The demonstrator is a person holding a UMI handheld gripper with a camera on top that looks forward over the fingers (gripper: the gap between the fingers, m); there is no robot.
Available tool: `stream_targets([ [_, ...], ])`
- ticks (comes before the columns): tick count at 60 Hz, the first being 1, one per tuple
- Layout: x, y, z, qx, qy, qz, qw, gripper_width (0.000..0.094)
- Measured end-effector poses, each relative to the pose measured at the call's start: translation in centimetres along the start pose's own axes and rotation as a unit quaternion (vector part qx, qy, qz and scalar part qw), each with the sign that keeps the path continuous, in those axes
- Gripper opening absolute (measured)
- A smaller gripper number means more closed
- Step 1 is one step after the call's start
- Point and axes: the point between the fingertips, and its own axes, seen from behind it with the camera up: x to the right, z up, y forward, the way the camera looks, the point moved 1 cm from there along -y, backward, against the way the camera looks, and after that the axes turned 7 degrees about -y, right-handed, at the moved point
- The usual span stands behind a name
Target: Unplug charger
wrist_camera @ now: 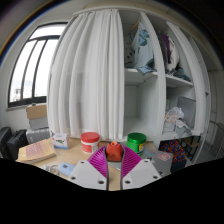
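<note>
The gripper [114, 170] is seen low over a table [68, 156]. Its two pads [97, 161] are held apart, with a fair gap left between them. Nothing is pinched.

One small red thing [114, 152] is seen just ahead of the fingertips, right in line with the gap. It may be the charger, but this cannot be told for sure. No wire and no socket can be made out. It looks as if it sits on the table, not in the jaws. Its long side cannot be told, because it is small and partly hidden by the pads.

If it is the charger, a short push straight ahead is called for, so that it is taken in between the pads. Only one gripper is used here, so no nearer hand has to be picked.

Two jars are counted beyond the red thing: one red-lid jar [90, 141] to its left and one green-lid jar [136, 142] to its right. They stand close by and could be bumped.

One book [35, 150] is seen far to the left on the table. One white curtain [90, 80] is hung behind, with one window [35, 65] to its left and shelves [165, 85] to its right.
</note>
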Motion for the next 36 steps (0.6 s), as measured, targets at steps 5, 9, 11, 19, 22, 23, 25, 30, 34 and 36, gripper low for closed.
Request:
stream_targets([
  [5, -0.1, 0.0, -3.9, -0.045, 0.007, 0.016, 0.999, 0.0144],
  [9, -0.2, 0.0, -7.5, -0.085, 0.014, 0.026, 0.996, 0.0145],
  [11, -0.3, -0.1, -9.0, -0.102, 0.017, 0.031, 0.994, 0.0148],
  [19, -0.1, -0.3, -12.9, -0.156, 0.016, 0.034, 0.987, 0.0171],
  [22, -0.2, -0.4, -13.9, -0.176, 0.012, 0.037, 0.984, 0.0201],
  [23, -0.3, -0.4, -14.1, -0.18, 0.011, 0.04, 0.983, 0.0207],
  [25, -0.6, -0.4, -14.6, -0.188, 0.009, 0.047, 0.981, 0.0227],
  [30, -1.1, -0.2, -15.3, -0.199, 0.01, 0.057, 0.978, 0.027],
  [34, -0.8, -0.1, -15.1, -0.194, 0.014, 0.052, 0.98, 0.0288],
  [36, -0.8, 0.0, -15.3, -0.195, 0.015, 0.052, 0.979, 0.0299],
])
